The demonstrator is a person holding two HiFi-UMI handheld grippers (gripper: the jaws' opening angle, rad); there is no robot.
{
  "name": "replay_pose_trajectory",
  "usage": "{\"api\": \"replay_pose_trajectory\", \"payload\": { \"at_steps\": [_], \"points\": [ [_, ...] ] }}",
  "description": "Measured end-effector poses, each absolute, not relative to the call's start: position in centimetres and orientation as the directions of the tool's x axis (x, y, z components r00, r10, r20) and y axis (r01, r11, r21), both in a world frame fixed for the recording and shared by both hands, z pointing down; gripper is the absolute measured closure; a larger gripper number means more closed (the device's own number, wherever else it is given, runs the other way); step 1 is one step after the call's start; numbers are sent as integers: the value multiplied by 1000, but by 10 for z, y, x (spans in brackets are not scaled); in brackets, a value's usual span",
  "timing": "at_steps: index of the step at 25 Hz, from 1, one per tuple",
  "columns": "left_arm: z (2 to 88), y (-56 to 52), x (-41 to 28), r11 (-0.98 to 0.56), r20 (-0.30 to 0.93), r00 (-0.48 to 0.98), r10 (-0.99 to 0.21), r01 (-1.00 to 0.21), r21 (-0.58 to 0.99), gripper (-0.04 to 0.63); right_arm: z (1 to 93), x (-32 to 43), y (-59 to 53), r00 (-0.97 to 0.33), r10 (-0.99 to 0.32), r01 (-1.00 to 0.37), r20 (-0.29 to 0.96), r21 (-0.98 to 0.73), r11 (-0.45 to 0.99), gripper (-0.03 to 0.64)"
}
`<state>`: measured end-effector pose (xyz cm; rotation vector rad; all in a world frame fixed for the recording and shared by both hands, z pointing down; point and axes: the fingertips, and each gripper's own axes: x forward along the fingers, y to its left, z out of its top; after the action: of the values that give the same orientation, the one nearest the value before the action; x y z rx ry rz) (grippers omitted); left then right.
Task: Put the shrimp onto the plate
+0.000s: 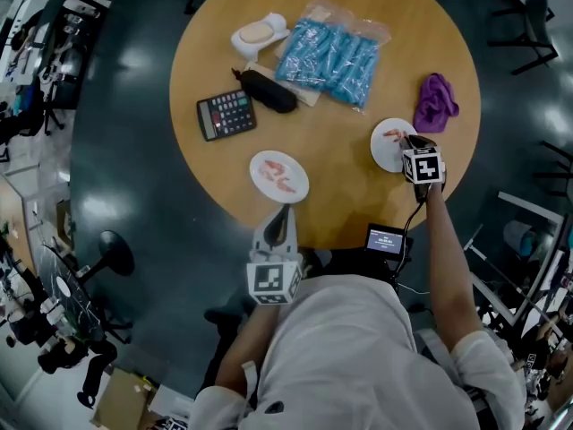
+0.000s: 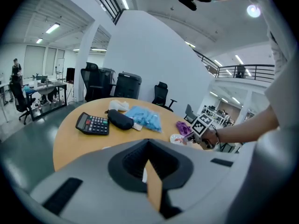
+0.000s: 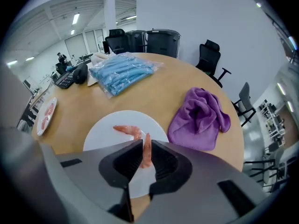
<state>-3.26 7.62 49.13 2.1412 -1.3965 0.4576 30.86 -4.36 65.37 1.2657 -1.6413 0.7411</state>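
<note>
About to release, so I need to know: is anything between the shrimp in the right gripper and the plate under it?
Nothing visible. The right gripper holds the shrimp over the white plate. Another shrimp lies farther back on it, and the purple cloth sits beside the plate.

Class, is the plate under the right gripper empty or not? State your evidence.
Not empty: one shrimp lies on the white plate, and the right gripper pinches a second shrimp over it.
</note>
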Motion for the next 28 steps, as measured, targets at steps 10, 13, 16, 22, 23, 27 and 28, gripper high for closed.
{"api": "replay_pose_trajectory", "payload": {
  "at_steps": [10, 13, 16, 22, 23, 27, 28],
  "points": [
    [489, 80, -53, -274, 543, 362, -758, -932, 238, 588, 598, 243, -23, -191, -439, -875, 878, 49, 481, 600],
    [492, 82, -71, -247, 545, 337, -768, -941, 234, 588, 578, 157, 1, -366, -406, -800, 837, -61, 597, 600],
    [494, 85, -87, -227, 542, 321, -777, -945, 234, 588, 570, 74, 30, -491, -327, -694, 808, -135, 707, 600],
    [502, 85, -111, -204, 534, 320, -782, -942, 265, 588, 594, -22, 67, -520, -170, -567, 837, -189, 802, 597],
    [504, 85, -115, -200, 535, 318, -783, -942, 268, 588, 600, -29, 69, -508, -157, -565, 847, -190, 803, 597],
    [507, 88, -128, -188, 534, 315, -785, -942, 279, 588, 625, -45, 71, -438, -110, -548, 892, -168, 819, 587],
    [508, 89, -130, -185, 534, 315, -784, -941, 283, 588, 630, -47, 72, -421, -98, -542, 902, -163, 824, 572]
  ]
}}
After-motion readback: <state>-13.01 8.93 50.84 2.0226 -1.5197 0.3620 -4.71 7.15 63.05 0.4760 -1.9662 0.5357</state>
